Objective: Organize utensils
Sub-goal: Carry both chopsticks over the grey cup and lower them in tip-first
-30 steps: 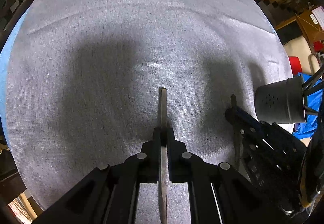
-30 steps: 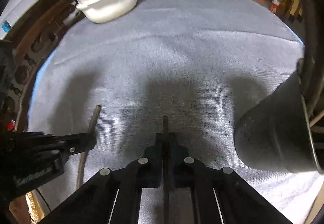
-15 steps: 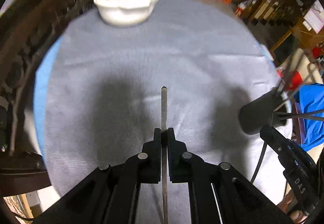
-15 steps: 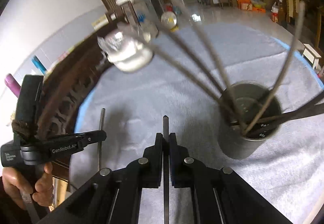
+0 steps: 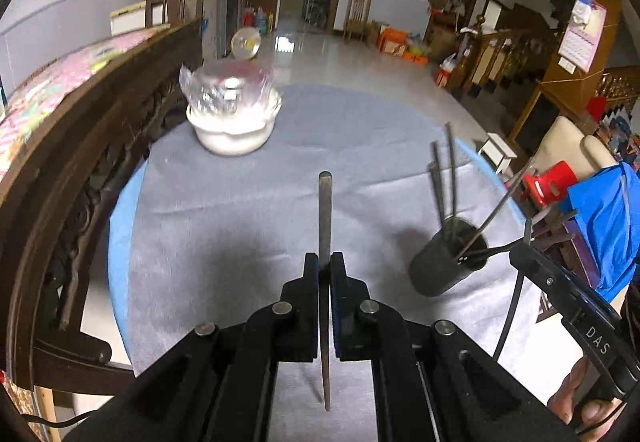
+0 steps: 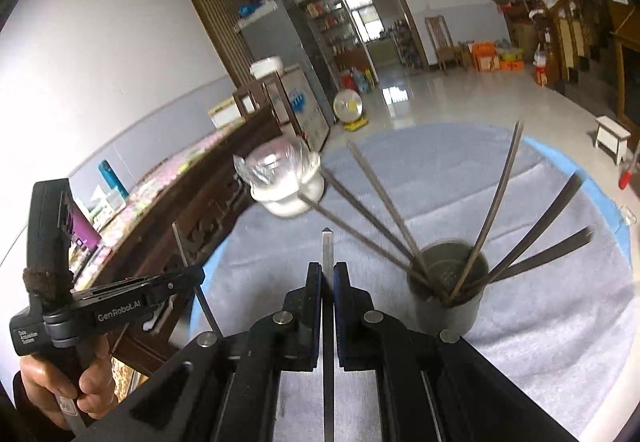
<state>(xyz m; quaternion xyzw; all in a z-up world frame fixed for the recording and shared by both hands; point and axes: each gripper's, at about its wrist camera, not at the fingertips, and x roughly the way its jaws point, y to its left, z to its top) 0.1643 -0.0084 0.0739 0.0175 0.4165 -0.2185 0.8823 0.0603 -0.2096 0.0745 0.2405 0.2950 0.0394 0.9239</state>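
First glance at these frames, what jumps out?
Each gripper is shut on a thin metal chopstick: the left gripper and the right gripper, both above the grey tablecloth. To the right stands a dark utensil holder with chopsticks fanning out. A plastic-covered white bowl sits at the table's far left.

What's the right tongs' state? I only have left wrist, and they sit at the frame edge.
Observer: The right tongs are shut on a flat utensil; its end pokes out past the tips.
Operator: Holder full?
Observer: No. About six utensils fan out of the holder, and its perforated floor shows between them.
Operator: Left tongs from outside?
Observer: The left tongs pinch a thin utensil, held near upright.
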